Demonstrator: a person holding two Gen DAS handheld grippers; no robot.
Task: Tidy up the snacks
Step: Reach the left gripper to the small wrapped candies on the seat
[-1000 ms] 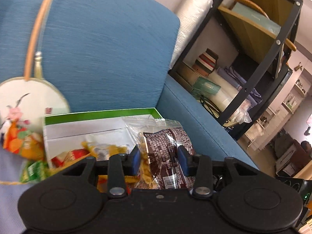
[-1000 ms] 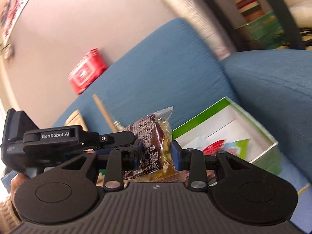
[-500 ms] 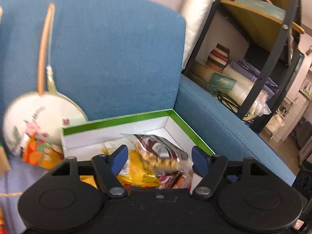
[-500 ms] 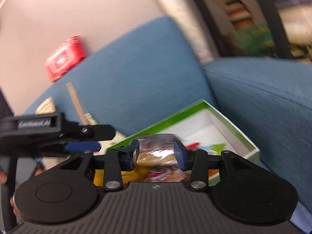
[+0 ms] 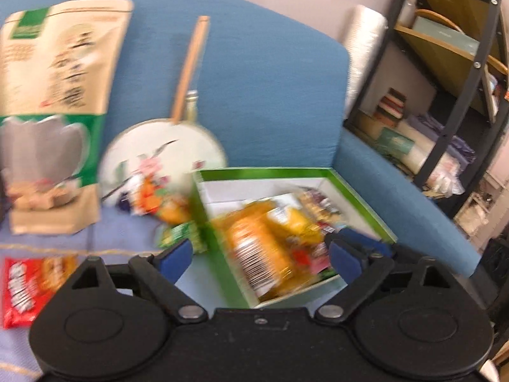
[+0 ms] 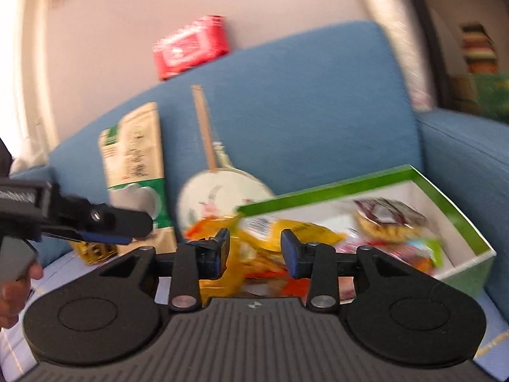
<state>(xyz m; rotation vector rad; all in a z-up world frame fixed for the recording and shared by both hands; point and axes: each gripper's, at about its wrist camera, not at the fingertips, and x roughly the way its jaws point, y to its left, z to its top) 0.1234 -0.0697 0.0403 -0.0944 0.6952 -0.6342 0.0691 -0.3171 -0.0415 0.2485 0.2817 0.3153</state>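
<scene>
Blue sofa (image 5: 270, 89) cushions are backing the scene; a green-rimmed box (image 5: 264, 172) of snack packets (image 5: 264, 242) is sitting on the seat, a round fan (image 5: 165, 156) and tall kraft pouch (image 5: 60, 63) leaning beside it; print is blurring beyond reading; left gripper (image 5: 259, 254) jaws, just opening, are standing wide, holding nothing; right gripper (image 6: 254, 248) jaws, just closing slightly, are standing apart, empty, before the box.
</scene>
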